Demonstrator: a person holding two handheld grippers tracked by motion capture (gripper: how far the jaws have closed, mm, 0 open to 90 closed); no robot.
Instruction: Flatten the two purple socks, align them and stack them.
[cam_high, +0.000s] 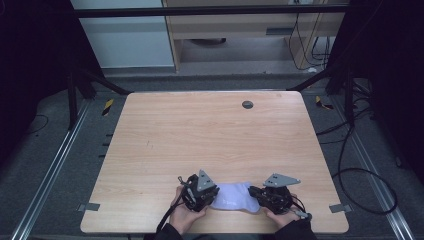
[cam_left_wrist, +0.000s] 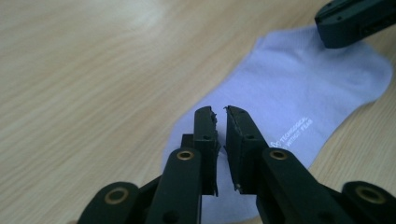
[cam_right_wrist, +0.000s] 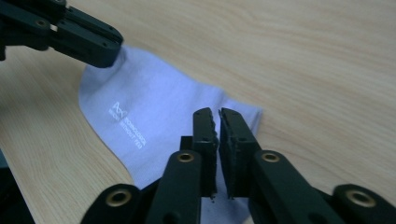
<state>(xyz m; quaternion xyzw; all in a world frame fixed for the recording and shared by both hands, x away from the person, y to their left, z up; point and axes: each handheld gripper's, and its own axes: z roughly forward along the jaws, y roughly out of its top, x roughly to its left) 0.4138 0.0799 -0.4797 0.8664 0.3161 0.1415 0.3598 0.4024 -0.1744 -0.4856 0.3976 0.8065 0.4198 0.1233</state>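
While the pale lilac sock (cam_high: 234, 197) lies flat at the lower centre of the high view, near the front edge of the wooden tabletop (cam_high: 200, 135), the left gripper (cam_left_wrist: 220, 114) sits over one end, fingers nearly together with a narrow gap, nothing caught between them. Right gripper (cam_right_wrist: 218, 113) over the other end, fingers together, empty as far as shows. White lettering (cam_right_wrist: 128, 125) on the sock. Hands enter from the bottom edge of the high view
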